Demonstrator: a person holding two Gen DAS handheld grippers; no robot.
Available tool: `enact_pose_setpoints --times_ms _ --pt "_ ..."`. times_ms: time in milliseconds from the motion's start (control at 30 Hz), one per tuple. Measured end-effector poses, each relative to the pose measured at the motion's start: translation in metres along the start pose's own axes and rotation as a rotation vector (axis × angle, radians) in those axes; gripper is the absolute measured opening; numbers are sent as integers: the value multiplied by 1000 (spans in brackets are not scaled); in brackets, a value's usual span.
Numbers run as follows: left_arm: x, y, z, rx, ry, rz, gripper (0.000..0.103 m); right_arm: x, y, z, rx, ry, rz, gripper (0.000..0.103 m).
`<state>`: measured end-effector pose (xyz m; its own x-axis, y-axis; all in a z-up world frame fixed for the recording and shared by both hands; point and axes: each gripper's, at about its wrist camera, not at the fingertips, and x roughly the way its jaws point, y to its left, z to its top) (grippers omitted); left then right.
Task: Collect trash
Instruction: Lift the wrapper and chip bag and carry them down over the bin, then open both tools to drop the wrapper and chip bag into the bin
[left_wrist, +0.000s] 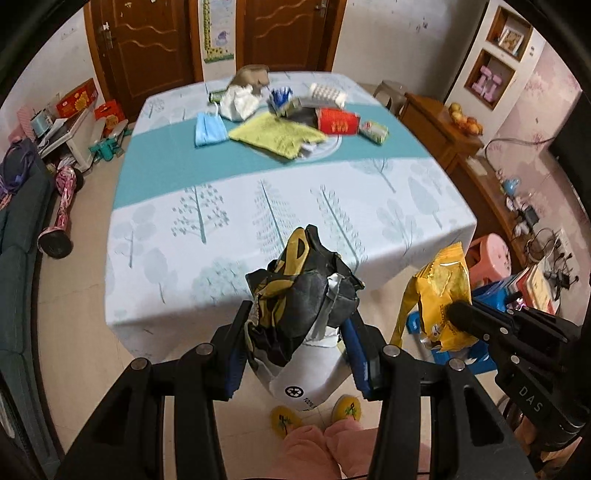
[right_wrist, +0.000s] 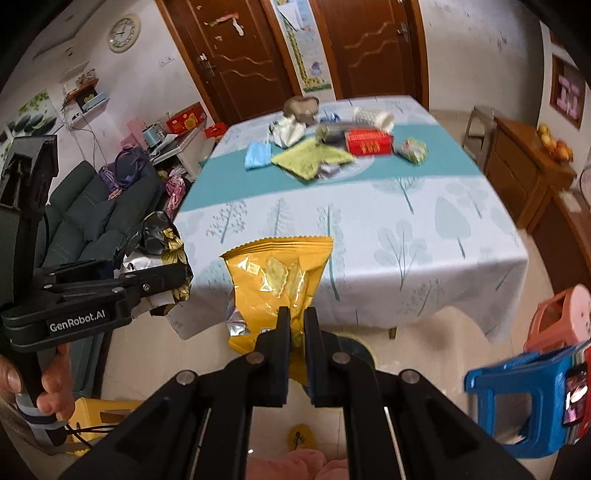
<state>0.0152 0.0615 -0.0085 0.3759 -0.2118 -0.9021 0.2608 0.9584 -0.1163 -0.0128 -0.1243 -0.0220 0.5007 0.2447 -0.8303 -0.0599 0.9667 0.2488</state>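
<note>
My left gripper (left_wrist: 295, 325) is shut on a crumpled black, yellow and white paper bag (left_wrist: 303, 295), held off the near edge of the table (left_wrist: 236, 206). The same bag (right_wrist: 162, 243) shows at the left of the right wrist view, in the left gripper (right_wrist: 170, 284). My right gripper (right_wrist: 297, 321) is shut on a yellow snack bag (right_wrist: 280, 273), also hanging in front of the table's near edge. In the left wrist view the snack bag (left_wrist: 443, 291) hangs at the right from the right gripper's fingers (left_wrist: 465, 317). More trash lies at the table's far side: a blue face mask (left_wrist: 209, 129), a white crumpled bag (left_wrist: 240, 101), a red box (left_wrist: 338, 121).
A yellow-green cloth (left_wrist: 277, 134) and a green packet (left_wrist: 375, 131) lie by the far pile. A blue stool (right_wrist: 524, 391) and pink stool (right_wrist: 557, 317) stand at the right, a dark sofa (right_wrist: 88, 221) at the left, a wooden cabinet (right_wrist: 524, 173) by the right wall. Pink trousers and yellow slippers (left_wrist: 286, 419) are below.
</note>
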Motion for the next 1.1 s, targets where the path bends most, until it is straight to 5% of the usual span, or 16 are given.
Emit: enact_pose_setpoints --times_ms 467,900,1100 --pt "144 -47 -55 -47 189 14 45 95 -80 -80 145 185 30 6" --pt "274 -33 -97 -149 247 49 48 228 -127 -131 158 312 11 7" --pt "322 -31 -107 -99 258 62 54 287 -137 -149 169 348 4 7"
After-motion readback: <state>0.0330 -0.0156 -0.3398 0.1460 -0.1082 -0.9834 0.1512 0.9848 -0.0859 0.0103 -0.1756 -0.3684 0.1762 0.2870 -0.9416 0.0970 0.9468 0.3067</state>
